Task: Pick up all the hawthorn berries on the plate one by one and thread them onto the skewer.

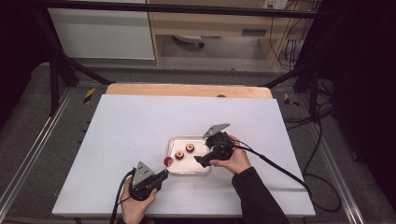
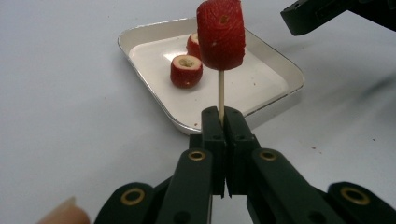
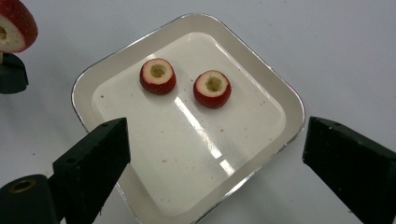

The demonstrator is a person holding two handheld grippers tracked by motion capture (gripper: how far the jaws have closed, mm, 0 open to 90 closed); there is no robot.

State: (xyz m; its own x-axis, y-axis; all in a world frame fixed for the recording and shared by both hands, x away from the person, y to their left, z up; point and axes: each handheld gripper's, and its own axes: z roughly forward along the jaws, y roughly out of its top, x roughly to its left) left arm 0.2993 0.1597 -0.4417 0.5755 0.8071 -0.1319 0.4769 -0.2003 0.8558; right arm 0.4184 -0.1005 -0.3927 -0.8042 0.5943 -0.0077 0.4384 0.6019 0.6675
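My left gripper (image 2: pixel 223 114) is shut on a thin wooden skewer (image 2: pixel 221 93) that stands up from its jaws. A red hollowed fruit piece (image 2: pixel 220 33) is stuck on the skewer's top; in the high view this piece (image 1: pixel 168 161) hangs at the left edge of the white tray (image 1: pixel 187 172). Two more red hollowed pieces (image 3: pixel 158 75) (image 3: pixel 212 88) lie in the tray's far half, cut side up. My right gripper (image 3: pixel 217 140) hovers open over the tray's near part, jaws wide apart with nothing between them.
The tray sits on a white table sheet (image 1: pixel 130 126) with bare room to the left, the right and behind. A wooden board edge (image 1: pixel 187 89) runs along the back. Cables (image 1: pixel 280 170) trail off to the right.
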